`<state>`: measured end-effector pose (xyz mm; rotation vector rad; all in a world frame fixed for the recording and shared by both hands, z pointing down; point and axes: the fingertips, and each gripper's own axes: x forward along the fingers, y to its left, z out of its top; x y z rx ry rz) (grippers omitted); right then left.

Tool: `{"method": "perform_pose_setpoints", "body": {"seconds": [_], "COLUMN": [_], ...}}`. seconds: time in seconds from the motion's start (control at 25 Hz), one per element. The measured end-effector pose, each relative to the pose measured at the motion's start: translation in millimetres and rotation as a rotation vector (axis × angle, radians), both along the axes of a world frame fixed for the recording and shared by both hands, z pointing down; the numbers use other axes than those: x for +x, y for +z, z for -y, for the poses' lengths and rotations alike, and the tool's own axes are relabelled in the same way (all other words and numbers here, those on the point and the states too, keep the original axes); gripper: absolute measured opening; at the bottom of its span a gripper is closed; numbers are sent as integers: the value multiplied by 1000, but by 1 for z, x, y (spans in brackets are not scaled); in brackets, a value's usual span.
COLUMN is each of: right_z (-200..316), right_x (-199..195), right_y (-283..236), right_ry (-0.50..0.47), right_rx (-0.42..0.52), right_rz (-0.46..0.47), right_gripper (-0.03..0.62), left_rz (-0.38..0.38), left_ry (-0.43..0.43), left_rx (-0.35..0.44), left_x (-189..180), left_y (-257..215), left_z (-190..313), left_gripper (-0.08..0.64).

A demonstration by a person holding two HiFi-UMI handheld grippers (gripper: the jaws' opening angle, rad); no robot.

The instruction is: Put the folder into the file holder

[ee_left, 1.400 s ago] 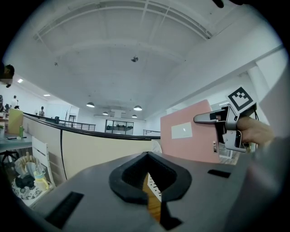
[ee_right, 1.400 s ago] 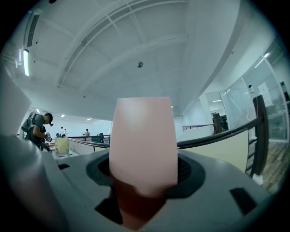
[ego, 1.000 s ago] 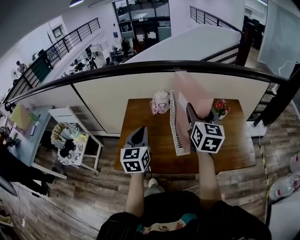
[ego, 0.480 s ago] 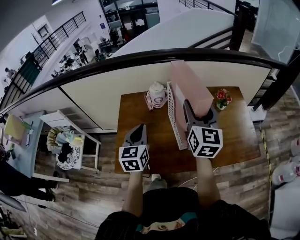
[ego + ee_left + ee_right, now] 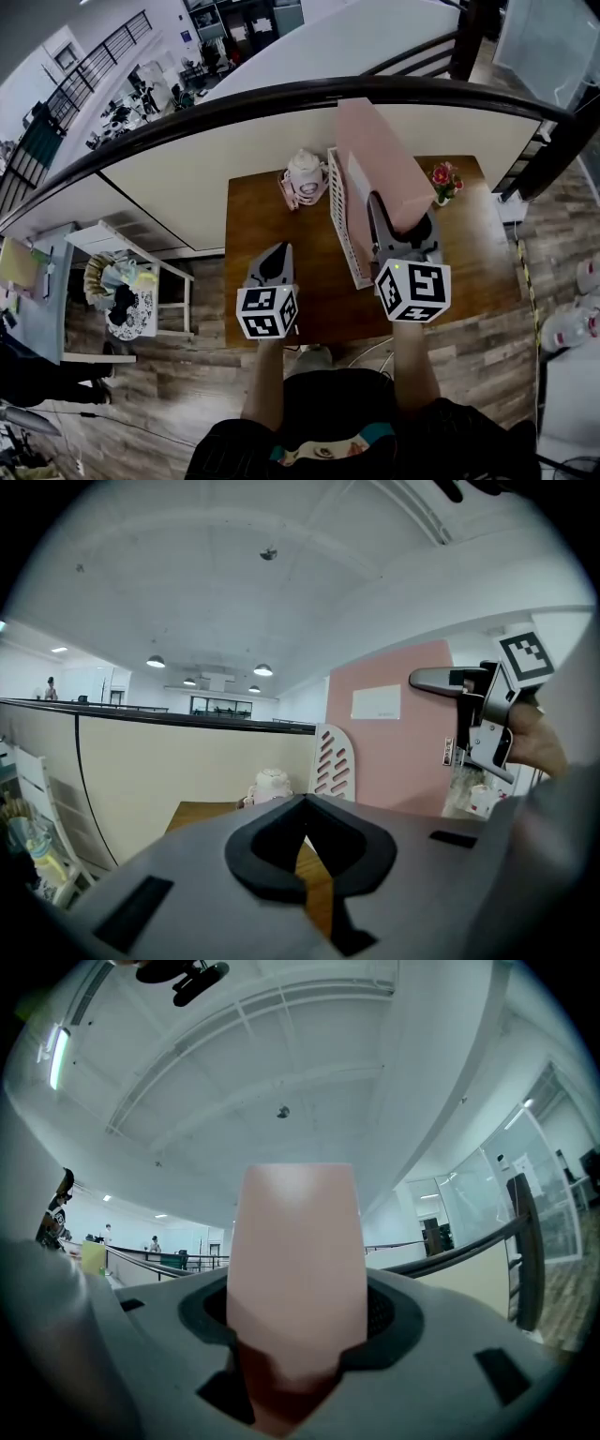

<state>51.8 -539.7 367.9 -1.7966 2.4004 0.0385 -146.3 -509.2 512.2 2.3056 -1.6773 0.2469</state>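
Fairly wide, right claw (image 5: 402, 225) on folder (image 5: 371, 155).

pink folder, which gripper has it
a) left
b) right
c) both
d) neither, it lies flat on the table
b: the pink folder stands upright, clamped in the right gripper, while the left gripper is off to the side, shut on nothing.
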Motion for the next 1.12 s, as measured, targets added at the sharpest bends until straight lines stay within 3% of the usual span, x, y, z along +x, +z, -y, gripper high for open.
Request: {"method": "perform_pose_setpoints", "body": {"seconds": [0.2, 0.52, 0.8, 1.0, 1.12], "right_z": [1, 9, 10, 12, 6], "right_x": [-1, -7, -22, -28, -25], "right_y": [6, 61, 127, 137, 126], "right_ry": [-6, -21, -51, -78, -95], "right_rx": [32, -22, -196, -302, -301], "right_rz": [-3, 2, -79, -151, -149], "right_gripper": [273, 290, 290, 301, 305], "left_rz": [6, 17, 18, 7, 2], "left_ry": [21, 38, 21, 4, -6], "left_rx": [-21, -62, -97, -92, -62], "left_x": [2, 3, -2, 0, 3], "left_y": [8, 25, 39, 36, 25], "left_z": [4, 2, -12, -20, -25], "left_gripper": [-3, -3, -3, -3, -3]}}
